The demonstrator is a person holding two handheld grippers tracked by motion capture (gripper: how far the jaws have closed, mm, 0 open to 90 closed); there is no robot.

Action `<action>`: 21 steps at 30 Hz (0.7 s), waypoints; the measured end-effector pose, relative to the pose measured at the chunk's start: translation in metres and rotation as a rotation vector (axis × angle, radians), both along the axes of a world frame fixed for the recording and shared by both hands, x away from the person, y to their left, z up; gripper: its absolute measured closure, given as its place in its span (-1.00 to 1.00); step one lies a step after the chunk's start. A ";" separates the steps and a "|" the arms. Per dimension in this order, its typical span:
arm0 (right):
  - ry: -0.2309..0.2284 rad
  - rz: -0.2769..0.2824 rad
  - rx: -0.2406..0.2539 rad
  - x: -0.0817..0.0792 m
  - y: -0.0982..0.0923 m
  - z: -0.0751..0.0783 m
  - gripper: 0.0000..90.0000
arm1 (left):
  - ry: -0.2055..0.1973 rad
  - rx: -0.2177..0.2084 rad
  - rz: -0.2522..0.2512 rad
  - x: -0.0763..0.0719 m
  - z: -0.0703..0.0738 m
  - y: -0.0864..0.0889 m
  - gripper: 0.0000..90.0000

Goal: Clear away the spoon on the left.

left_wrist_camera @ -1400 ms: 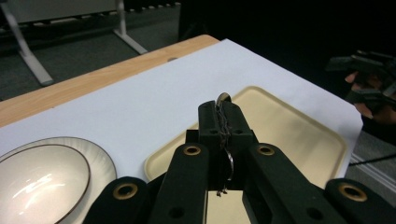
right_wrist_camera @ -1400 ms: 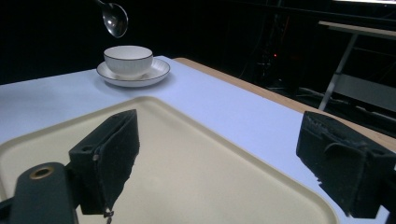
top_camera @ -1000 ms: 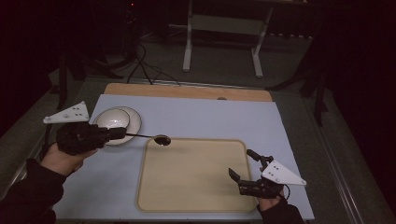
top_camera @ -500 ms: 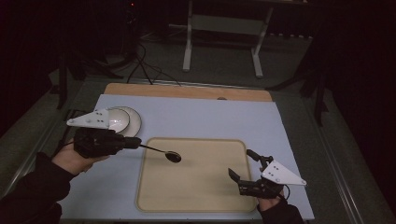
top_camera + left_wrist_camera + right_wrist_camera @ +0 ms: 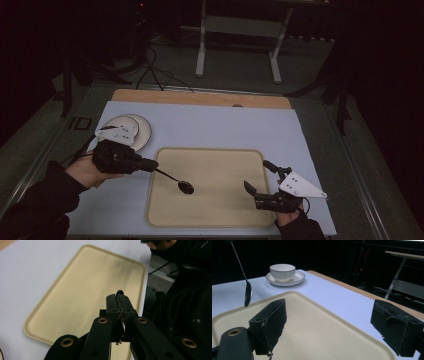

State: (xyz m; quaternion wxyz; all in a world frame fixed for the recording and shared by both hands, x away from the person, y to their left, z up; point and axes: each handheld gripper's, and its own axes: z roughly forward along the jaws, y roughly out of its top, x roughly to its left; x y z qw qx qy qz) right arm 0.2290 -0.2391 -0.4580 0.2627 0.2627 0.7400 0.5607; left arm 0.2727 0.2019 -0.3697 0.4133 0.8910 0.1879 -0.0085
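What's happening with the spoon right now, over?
Left gripper shut on spoon, held over the tray. Right gripper open, empty, at the tray's corner. Nothing in the way.

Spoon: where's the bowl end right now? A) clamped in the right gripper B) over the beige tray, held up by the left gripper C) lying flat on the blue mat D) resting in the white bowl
B: the left gripper is shut on the spoon by its handle, and the right gripper view shows the bowl end hanging above the tray, apart from the white bowl.
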 end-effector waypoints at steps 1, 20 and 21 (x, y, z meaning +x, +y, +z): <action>0.000 0.000 -0.001 0.000 0.000 0.000 -0.70 | 0.005 0.013 -0.005 0.000 0.000 -0.002 0.99; 0.001 0.001 0.001 0.000 -0.001 0.000 -0.70 | 0.111 0.224 -0.083 0.013 -0.016 -0.041 0.99; 0.001 0.001 0.000 0.000 0.000 0.000 -0.70 | 0.115 0.235 -0.079 0.014 -0.017 -0.043 0.99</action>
